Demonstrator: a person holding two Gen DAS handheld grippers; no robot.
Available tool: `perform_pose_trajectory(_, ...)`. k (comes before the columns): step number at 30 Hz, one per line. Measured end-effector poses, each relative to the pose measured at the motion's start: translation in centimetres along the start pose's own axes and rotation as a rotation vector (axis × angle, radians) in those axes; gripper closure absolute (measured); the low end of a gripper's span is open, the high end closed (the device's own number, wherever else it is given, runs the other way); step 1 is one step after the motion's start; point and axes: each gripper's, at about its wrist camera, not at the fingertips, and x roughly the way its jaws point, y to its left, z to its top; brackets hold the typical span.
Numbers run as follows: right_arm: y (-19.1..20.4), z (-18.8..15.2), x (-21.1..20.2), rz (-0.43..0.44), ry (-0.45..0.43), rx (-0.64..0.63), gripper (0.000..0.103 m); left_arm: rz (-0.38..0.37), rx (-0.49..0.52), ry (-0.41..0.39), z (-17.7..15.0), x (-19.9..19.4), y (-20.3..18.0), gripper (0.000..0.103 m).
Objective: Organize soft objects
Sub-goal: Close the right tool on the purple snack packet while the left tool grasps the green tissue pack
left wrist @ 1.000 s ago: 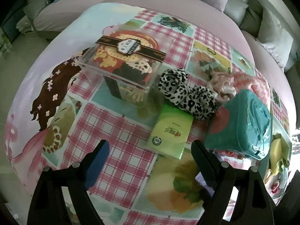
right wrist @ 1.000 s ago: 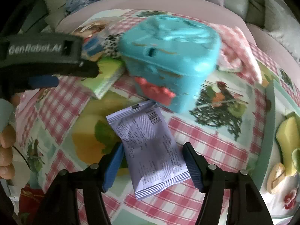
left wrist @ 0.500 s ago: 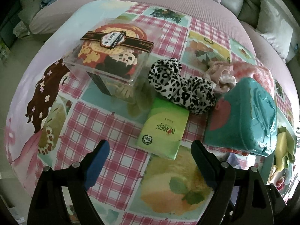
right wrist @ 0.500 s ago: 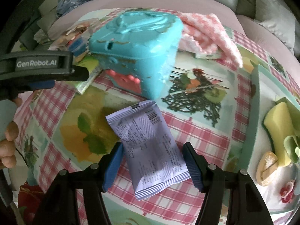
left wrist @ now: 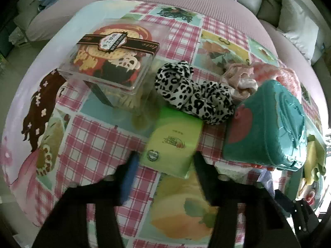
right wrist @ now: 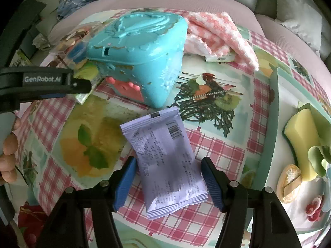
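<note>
In the left wrist view a green tissue pack (left wrist: 173,140) lies on the patterned cloth, its near end between the fingers of my left gripper (left wrist: 165,163), which is narrowing around it and blurred. Behind it lie a leopard-print scrunchie (left wrist: 192,95) and a pink scrunchie (left wrist: 240,78). In the right wrist view my right gripper (right wrist: 168,174) is shut on a pale purple tissue packet (right wrist: 165,159) held above the table. The left gripper's finger (right wrist: 45,84) shows at the left there.
A teal plastic case (left wrist: 266,128) stands right of the green pack; it also shows in the right wrist view (right wrist: 140,55). A clear lidded box (left wrist: 111,62) stands at back left. A pink knitted cloth (right wrist: 219,33) lies behind the case. A tray (right wrist: 275,111) with yellow sponges is at the right.
My left gripper has moved forward to the green tissue pack and its fingers have closed in around the pack's near end. The right gripper still holds the purple packet.
</note>
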Motion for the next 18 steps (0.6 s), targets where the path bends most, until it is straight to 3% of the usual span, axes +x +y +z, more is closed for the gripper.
perform_pose_trajectory(7, -0.5, 0.2, 0.1, -0.002, -0.002, 0.002, 0.035, -0.028, -0.006, -0.054, -0.1, -1.3, 0.4, 0.050)
perform_pose_trajectory(18, -1.3, 0.2, -0.8, -0.002, -0.014, 0.013, 0.043, -0.028, 0.008, -0.098, -0.1, -3.0, 0.3, 0.050)
